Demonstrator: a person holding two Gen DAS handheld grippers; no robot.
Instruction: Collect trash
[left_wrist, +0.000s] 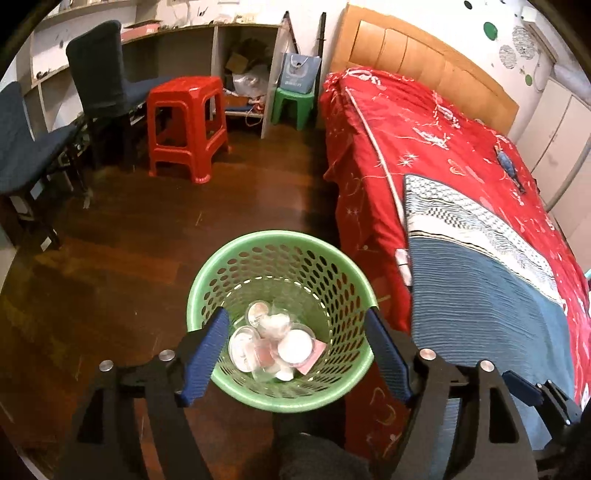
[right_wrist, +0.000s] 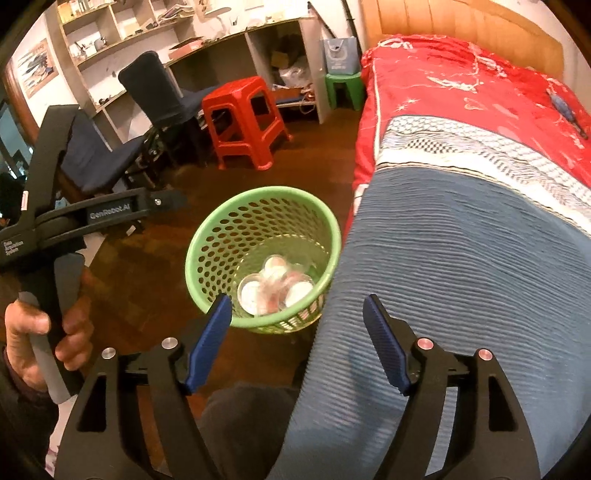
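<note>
A green perforated waste basket (left_wrist: 207, 280) stands on the dark wooden floor beside the bed. Inside it lies trash (left_wrist: 275, 341): several clear plastic cups with white lids and a pink scrap. My left gripper (left_wrist: 297, 325) hangs open above the basket, its blue pads (left_wrist: 207, 354) wide apart with nothing between them. In the right wrist view the same basket (right_wrist: 207, 236) and its trash (right_wrist: 275, 288) sit ahead and slightly left. My right gripper (right_wrist: 297, 310) is open and empty, over the basket's near rim and the bed's edge. A hand (right_wrist: 33, 332) holds the left gripper's body (right_wrist: 55, 221) at the left.
The bed with a red cover (left_wrist: 424, 122) and a blue ribbed blanket (left_wrist: 480, 306) fills the right side. A red stool (left_wrist: 186, 125), a small green stool (left_wrist: 293, 107), dark chairs (left_wrist: 99, 85) and a shelf desk (left_wrist: 243, 48) stand at the back. A dark-clothed knee (right_wrist: 240, 424) is below.
</note>
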